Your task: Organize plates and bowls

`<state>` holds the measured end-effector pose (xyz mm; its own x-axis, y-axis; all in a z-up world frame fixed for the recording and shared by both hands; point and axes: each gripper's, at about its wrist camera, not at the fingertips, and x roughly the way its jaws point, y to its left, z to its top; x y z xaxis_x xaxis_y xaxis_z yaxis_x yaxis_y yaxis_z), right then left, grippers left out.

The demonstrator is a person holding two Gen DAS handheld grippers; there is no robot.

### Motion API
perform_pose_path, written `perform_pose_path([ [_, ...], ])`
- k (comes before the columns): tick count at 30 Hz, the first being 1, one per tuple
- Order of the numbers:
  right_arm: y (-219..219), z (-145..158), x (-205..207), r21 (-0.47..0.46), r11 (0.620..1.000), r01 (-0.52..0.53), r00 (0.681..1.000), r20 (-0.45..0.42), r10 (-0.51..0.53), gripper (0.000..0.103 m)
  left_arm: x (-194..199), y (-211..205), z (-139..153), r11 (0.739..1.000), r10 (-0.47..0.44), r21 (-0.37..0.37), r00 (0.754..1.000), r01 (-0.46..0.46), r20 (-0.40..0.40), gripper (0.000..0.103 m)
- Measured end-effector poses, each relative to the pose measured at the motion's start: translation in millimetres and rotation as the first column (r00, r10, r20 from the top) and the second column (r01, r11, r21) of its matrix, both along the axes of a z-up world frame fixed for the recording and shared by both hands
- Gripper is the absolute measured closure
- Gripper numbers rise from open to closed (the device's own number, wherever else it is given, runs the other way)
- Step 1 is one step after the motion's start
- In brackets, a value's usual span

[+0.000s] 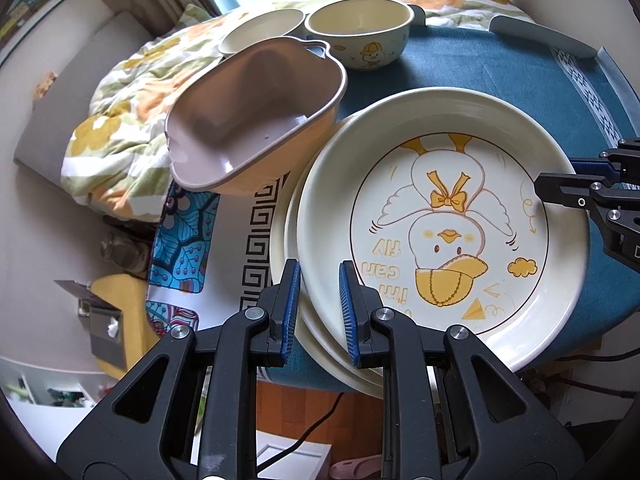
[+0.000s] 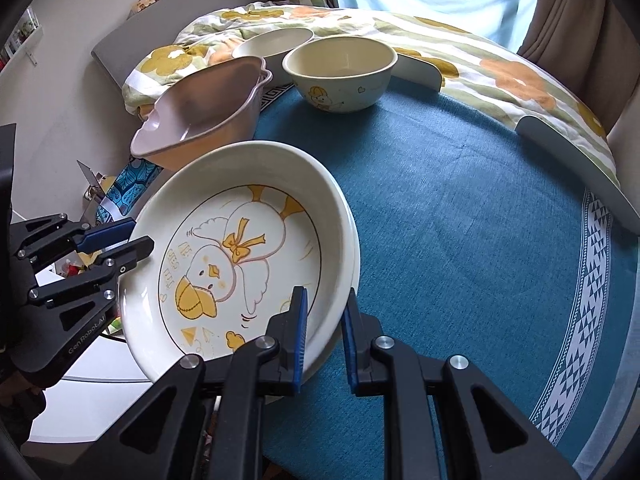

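Note:
A cream plate with a yellow duck drawing (image 1: pixel 440 216) sits on top of another cream plate (image 1: pixel 320 344) on the blue tablecloth (image 2: pixel 460 220). My left gripper (image 1: pixel 319 312) has its blue pads on either side of the top plate's near rim. My right gripper (image 2: pixel 324 336) straddles the opposite rim of the same plate (image 2: pixel 240 248); it shows at the right edge of the left wrist view (image 1: pixel 592 196). A pink tub (image 1: pixel 256 120) stands behind the plates. Two cream bowls, one with a duck (image 1: pixel 360 32) and one plain (image 1: pixel 260 30), stand at the back.
A flowered quilt (image 2: pixel 440 52) lies behind the table. White chair backs (image 2: pixel 576 168) curve along the table's far right edge. The table's left edge drops to the floor, with a patterned cloth (image 1: pixel 184 240) hanging there.

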<state>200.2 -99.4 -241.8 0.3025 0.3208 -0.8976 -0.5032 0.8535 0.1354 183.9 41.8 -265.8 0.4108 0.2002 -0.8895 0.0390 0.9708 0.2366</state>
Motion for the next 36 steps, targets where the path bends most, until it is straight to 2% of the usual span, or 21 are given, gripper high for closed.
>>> perform_pose_path([
  [6,2.7,-0.4,-0.1,-0.023,1.0,-0.006,1.0,0.013,0.006,0.087,0.6,4.2,1.3,1.0,0.01,-0.014,1.0,-0.01,0.004,0.086],
  [11,0.3,0.8,1.3,-0.005,1.0,0.006,1.0,-0.002,-0.006,0.087,2.0,6.1,3.4,0.999,0.02,-0.033,1.0,-0.02,-0.006,0.086],
  [18,-9.8,36.1,1.9,0.09,0.996,0.027,0.999,0.039,-0.03,0.087,-4.0,5.7,50.9,0.997,0.059,-0.061,0.994,-0.054,0.088,0.085],
  [19,-10.8,42.4,1.8,0.1,0.995,0.025,0.998,0.05,-0.03,0.083,-5.1,7.5,60.6,0.995,0.076,-0.065,0.991,-0.069,0.11,0.085],
  [20,-12.3,48.6,1.7,0.113,0.993,0.023,0.998,0.064,-0.03,0.067,-6.2,10.4,69.8,0.994,0.092,-0.075,0.987,-0.083,0.131,0.085],
  [21,-14.7,55.3,1.7,0.13,0.991,0.02,0.996,0.079,-0.031,0.036,-6.5,12.9,78.5,0.992,0.107,-0.088,0.983,-0.095,0.149,0.084],
  [22,-17.6,62.0,1.9,0.151,0.988,0.021,0.995,0.093,-0.035,0.023,-6.2,16.4,86.4,0.989,0.122,-0.1,0.979,-0.106,0.163,0.082],
  [23,-21.2,68.6,1.7,0.178,0.984,0.023,0.993,0.108,-0.043,0.014,-6.4,19.3,93.2,0.987,0.136,-0.106,0.975,-0.118,0.177,0.073],
  [24,-24.6,74.8,2.2,0.206,0.978,0.023,0.992,0.12,-0.049,0.014,-6.4,21.8,99.9,0.986,0.15,-0.104,0.969,-0.131,0.195,0.042],
  [26,-28.1,83.9,5.1,0.227,0.974,0.025,0.99,0.132,-0.056,0.014,-11.2,26.3,113.6,0.984,0.173,-0.076,0.946,-0.159,0.273,0.0],
  [27,-29.4,87.4,7.0,0.231,0.973,0.023,0.989,0.138,-0.057,0.014,-14.8,26.5,120.5,0.985,0.174,-0.065,0.933,-0.161,0.316,0.0],
  [28,-29.7,89.7,8.9,0.237,0.971,0.019,0.988,0.145,-0.054,0.014,-14.8,26.4,124.6,0.985,0.17,-0.065,0.931,-0.157,0.323,0.0],
  [30,-30.3,93.1,11.6,0.247,0.969,0.008,0.986,0.161,-0.049,0.014,-12.2,32.0,127.4,0.982,0.189,-0.087,0.933,-0.17,0.305,0.0],
  [34,-25.0,97.6,17.3,0.242,0.97,-0.026,0.979,0.205,-0.024,0.014,-7.7,50.3,121.5,0.957,0.265,-0.186,0.933,-0.223,0.245,0.0],
  [36,-16.7,97.9,22.9,0.203,0.978,-0.044,0.977,0.213,-0.001,0.014,-5.7,61.3,117.7,0.943,0.294,-0.226,0.93,-0.245,0.219,0.0],
])
